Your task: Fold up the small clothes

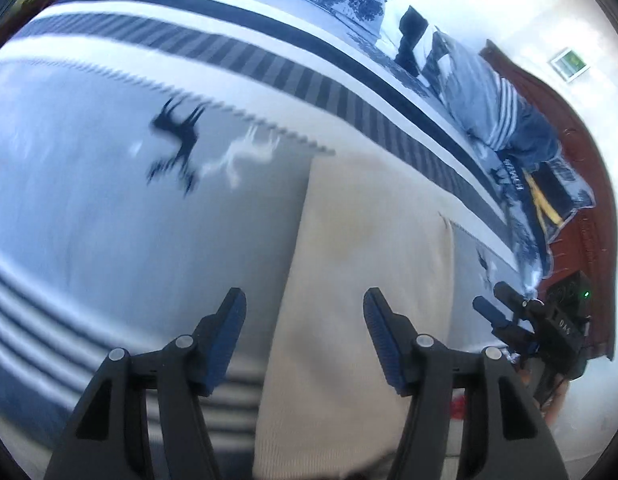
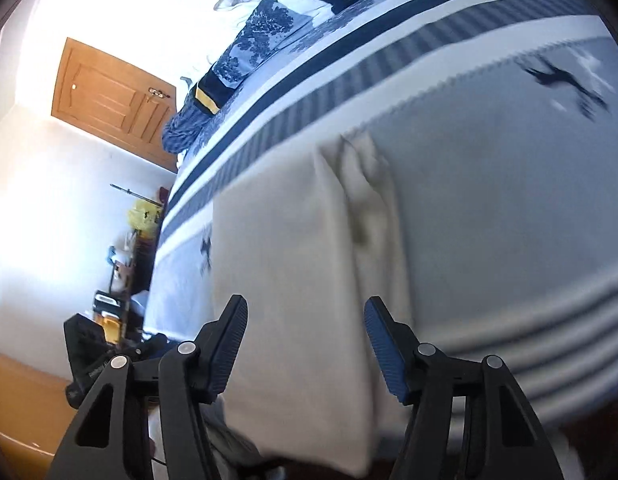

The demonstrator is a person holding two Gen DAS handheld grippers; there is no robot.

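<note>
A beige garment (image 1: 369, 264) lies flat on the bed, folded into a long strip; it also shows in the right wrist view (image 2: 293, 264), with a crease near its far right corner. My left gripper (image 1: 305, 300) is open and empty, hovering over the garment's left edge at its near end. My right gripper (image 2: 305, 308) is open and empty above the garment's near end. The right gripper also shows in the left wrist view (image 1: 497, 304), off the garment's right side, open.
The bed cover (image 1: 109, 208) is grey-blue with stripes and dark bird prints. Pillows and folded clothes (image 1: 489, 96) lie along the far side by a red-brown headboard (image 1: 581, 184). A wooden door (image 2: 109, 100) and floor clutter (image 2: 121, 280) stand left of the bed.
</note>
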